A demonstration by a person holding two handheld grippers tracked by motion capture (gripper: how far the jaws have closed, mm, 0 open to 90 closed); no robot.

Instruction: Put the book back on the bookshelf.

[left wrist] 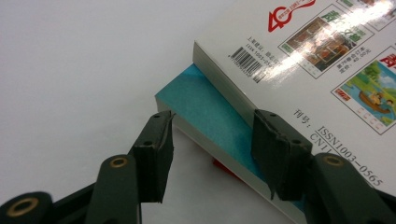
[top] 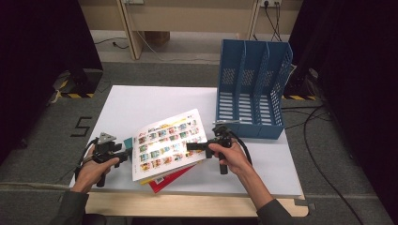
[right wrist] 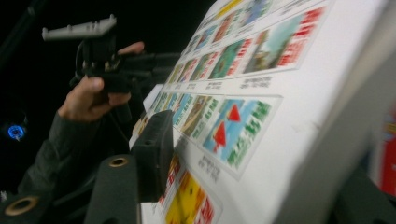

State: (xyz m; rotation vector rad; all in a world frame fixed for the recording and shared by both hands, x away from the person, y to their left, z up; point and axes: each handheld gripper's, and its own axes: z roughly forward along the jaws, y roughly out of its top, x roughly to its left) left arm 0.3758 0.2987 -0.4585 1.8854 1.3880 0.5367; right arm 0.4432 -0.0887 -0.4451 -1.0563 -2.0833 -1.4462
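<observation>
A white book (top: 166, 140) with rows of colour pictures tops a small stack, over a teal book (top: 127, 141) and a red book (top: 169, 180). My left gripper (top: 126, 155) sits at the stack's left side. In its own view the left gripper (left wrist: 212, 135) stands open, one jaw beside the corner of the teal book (left wrist: 210, 112), the other against the page edge of the white book (left wrist: 317, 70). My right gripper (top: 190, 146) is at the white book's right edge. There the right gripper (right wrist: 219, 140) straddles the white book (right wrist: 280, 93), one jaw over the cover, the other hidden beneath.
A blue three-slot file rack (top: 251, 89) stands at the back right of the white table (top: 141, 103). A wooden ledge runs along the table's near edge. Cables trail on the floor to the right.
</observation>
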